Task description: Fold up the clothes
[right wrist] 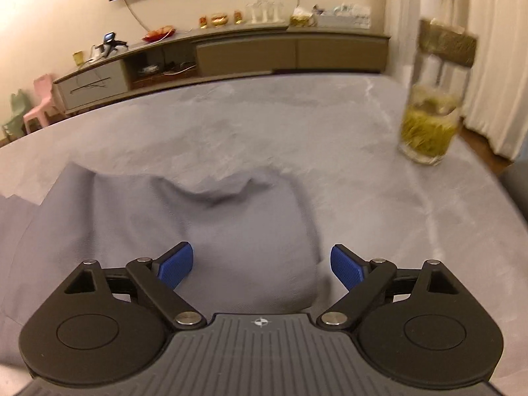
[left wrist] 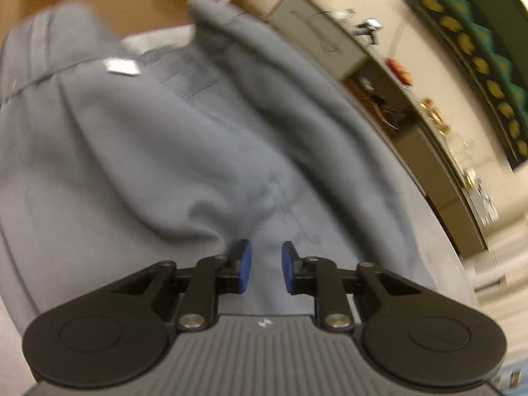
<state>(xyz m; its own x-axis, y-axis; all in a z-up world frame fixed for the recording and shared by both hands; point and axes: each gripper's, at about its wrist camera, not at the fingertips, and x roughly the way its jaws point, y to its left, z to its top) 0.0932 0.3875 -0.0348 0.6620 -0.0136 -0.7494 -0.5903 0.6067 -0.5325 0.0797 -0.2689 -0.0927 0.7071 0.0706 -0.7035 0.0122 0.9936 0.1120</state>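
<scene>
Both claws open | left view: garment tag [left wrist: 121, 66] | right view: glass [right wrist: 429, 125]

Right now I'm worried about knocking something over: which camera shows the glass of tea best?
The right wrist view: the glass of tea stands upright on the grey table, ahead and right of the right gripper. The left wrist view doesn't show it, only the grey garment.
</scene>
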